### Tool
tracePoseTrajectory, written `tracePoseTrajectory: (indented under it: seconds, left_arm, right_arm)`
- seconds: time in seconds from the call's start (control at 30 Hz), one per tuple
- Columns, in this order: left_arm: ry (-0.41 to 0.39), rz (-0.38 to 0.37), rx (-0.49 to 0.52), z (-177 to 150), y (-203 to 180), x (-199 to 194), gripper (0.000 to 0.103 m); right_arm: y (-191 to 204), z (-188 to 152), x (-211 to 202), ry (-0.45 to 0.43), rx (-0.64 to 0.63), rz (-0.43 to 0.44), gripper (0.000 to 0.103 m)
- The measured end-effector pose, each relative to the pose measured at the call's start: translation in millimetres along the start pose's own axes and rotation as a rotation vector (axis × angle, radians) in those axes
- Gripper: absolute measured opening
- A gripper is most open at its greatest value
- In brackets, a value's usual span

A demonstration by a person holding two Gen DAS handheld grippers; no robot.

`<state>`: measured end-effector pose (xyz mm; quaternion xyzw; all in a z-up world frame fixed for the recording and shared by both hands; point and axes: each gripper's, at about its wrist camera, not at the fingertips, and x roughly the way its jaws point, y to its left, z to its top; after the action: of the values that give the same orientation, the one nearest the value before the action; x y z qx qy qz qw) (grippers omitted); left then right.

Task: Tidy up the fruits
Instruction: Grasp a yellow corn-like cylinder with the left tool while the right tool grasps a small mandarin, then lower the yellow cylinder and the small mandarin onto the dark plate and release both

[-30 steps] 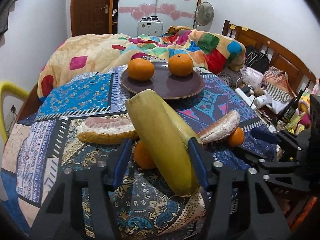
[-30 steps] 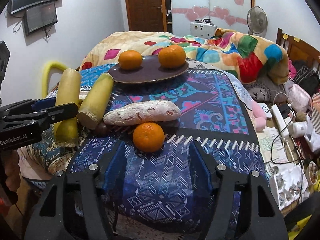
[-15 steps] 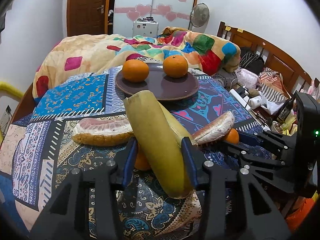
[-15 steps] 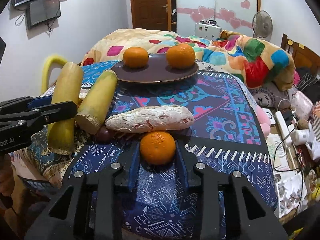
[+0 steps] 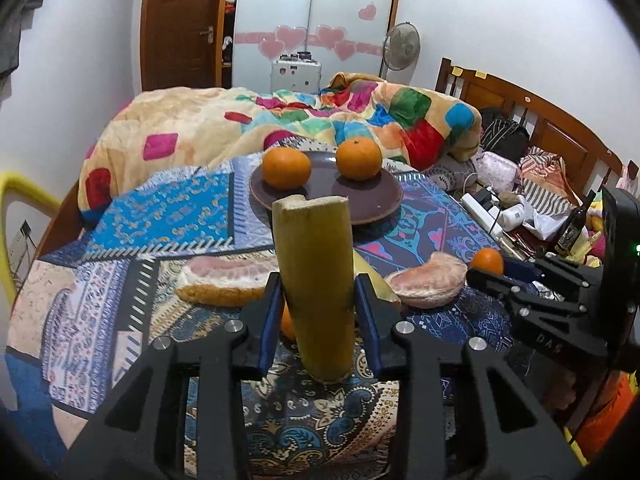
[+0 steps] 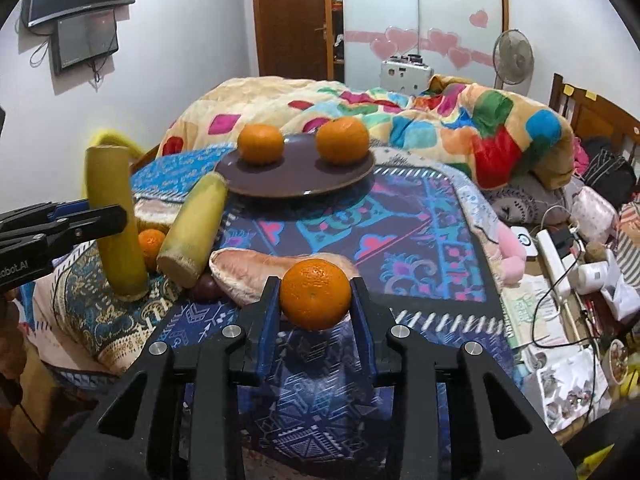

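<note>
The left gripper [image 5: 316, 300], a black two-finger tool with blue pads, is clamped on a thick yellow-green piece of sugarcane [image 5: 316, 280]. Its jaws have just been closing on the stalk, and now both pads press on its sides. The stalk stands almost upright, with its cut top end pointing up and its lower end close to the patterned blue cloth [image 5: 168, 216] that covers the bed.

The right gripper [image 6: 314, 304] is of the same kind and it is closed on a small round orange mandarin [image 6: 315, 293]. The pads touch the fruit on the left and on the right. The mandarin is just in front of a long peeled pomelo segment [image 6: 248, 266] that lies on the cloth.

A second piece of sugarcane [image 6: 194, 232] lies tilted on the cloth, beside the one that is held. Another mandarin [image 6: 151, 242] sits between these two stalks, and a small dark round fruit [image 6: 206, 288] lies near the cut end of the tilted stalk. In the left wrist view a second pomelo segment [image 5: 226, 286] lies to the left of the held stalk.

Further back, a flat dark brown plate [image 6: 296, 184] rests on the cloth and carries two mandarins, one on the left [image 6: 260, 144] and one on the right [image 6: 342, 140], a little apart from each other. Behind the plate lies a colourful patchwork blanket [image 6: 460, 136].
</note>
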<state>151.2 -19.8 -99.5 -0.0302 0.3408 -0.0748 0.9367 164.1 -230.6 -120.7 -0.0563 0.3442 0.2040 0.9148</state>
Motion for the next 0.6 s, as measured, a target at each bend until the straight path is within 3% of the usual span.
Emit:
tracePoseTrajectory:
  seconds: [0.6]
  left_arm:
    - [-0.113, 0.027, 0.031, 60, 7, -7, 0.035]
  right_arm:
    - [-5, 45, 0, -0.105, -0.015, -0.015, 0.031]
